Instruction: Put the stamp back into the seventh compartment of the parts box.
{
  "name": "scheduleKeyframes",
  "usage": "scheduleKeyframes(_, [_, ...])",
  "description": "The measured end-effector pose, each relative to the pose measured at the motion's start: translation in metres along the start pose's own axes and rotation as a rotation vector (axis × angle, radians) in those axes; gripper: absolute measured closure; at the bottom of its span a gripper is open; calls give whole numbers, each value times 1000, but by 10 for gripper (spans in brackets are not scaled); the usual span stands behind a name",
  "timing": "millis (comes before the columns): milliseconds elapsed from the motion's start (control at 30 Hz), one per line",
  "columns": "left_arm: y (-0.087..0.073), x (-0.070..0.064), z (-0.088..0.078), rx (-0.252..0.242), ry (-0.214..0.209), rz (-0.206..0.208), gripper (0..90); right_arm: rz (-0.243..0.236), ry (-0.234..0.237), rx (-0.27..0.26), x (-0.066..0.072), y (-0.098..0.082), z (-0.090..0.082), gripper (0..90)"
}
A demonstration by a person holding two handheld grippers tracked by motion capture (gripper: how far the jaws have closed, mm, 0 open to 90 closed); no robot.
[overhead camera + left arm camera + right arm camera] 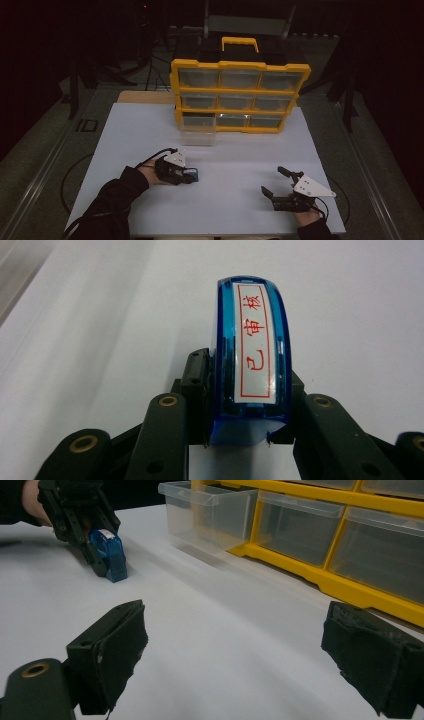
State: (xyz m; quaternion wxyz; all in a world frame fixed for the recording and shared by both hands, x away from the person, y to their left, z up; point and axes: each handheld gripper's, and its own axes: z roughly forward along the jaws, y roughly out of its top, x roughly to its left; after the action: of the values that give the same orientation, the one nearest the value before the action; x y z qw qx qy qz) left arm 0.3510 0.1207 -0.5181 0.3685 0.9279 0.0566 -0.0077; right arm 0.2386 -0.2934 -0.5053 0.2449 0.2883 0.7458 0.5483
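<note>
A small translucent blue stamp (252,360) with a white label printed in red characters sits between the black jaws of my left gripper (245,390), which is shut on it. From above, the left gripper (186,175) rests on the white table at the left front with the blue stamp (196,174) at its tip. In the right gripper view the same stamp (111,552) touches the table at the far left. My right gripper (275,182) lies at the right front, jaws wide open, nothing between its pads (117,650).
A yellow organiser (240,95) with clear drawers stands at the back of the white table (220,210). Its bottom-left drawer (198,131) is pulled out. A yellow-handled black case sits behind it. Dark floor surrounds the table.
</note>
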Motion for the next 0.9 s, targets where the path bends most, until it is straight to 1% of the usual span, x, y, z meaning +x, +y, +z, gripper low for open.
scheduleKeyframes(133, [2,-1,0,10,-2,-2,695,0,-1,0,0,0,0,103])
scheduleKeyframes(167, [4,-1,0,16,-8,-14,695,0,-1,0,0,0,0,103])
scheduleKeyframes(200, [5,-2,-1,21,0,-8,696,0,-2,0,0,0,0,103])
scheduleKeyframes(233, [6,-2,-2,17,1,-7,696,1,-2,0,0,0,0,103])
scheduleKeyframes(300, [8,-2,-4,15,-3,-22,696,1,-1,1,0,0,0,103])
scheduleKeyframes(333, [10,-2,-5,15,0,-22,696,1,0,0,0,0,0,103])
scheduleKeyframes(533, [17,-3,-13,3,-6,-19,696,1,-2,1,0,0,0,103])
scheduleKeyframes(600, [23,-5,-19,-3,-7,-8,696,1,-1,0,0,0,0,103])
scheduleKeyframes(667, [26,-5,-23,-9,-8,-9,696,2,0,0,0,0,0,103])
scheduleKeyframes(900, [38,-6,-33,-3,-14,3,696,3,-1,-1,0,0,0,103])
